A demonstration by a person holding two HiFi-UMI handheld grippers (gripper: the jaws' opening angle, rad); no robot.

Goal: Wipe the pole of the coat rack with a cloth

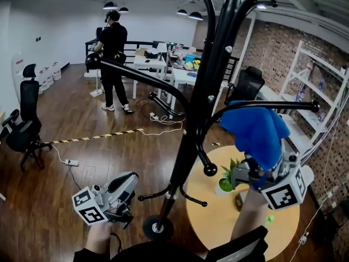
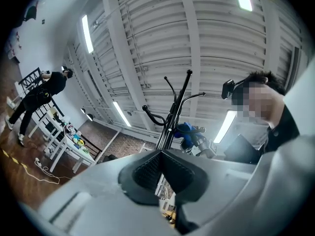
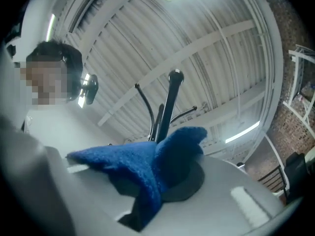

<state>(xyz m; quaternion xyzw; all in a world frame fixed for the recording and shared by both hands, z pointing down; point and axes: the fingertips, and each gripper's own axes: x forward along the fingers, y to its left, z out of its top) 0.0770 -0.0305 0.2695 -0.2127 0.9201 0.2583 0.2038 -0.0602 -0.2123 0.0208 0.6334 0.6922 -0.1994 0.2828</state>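
Dark wood floor (image 1: 82, 146) is spread across the room, and on it a black coat rack (image 1: 158, 227) is stood, its pole (image 1: 204, 108) rising steeply toward the head camera with curved hooks branching off. Just right of the rack's base a round tan table (image 1: 218, 231) is set. Far back, beside white desks (image 1: 150, 64), a person in black (image 1: 113, 59) is seen standing. A blue cloth (image 1: 256, 132) is held up to the right of the pole, above the table and just under one long hook arm; a gap is seen between cloth and pole, while contact with the arm cannot be told. The cloth is clamped in the right gripper (image 1: 260, 165), whose jaws are closed on it, with its folds draped over both of them in the right gripper view, where the pole is seen rising behind. The left gripper (image 1: 122, 187) is held low, left of the rack's base and apart from it; its jaws are pressed together with nothing between them. A small green plant (image 1: 228, 178) is stood on the table, just beside the right gripper
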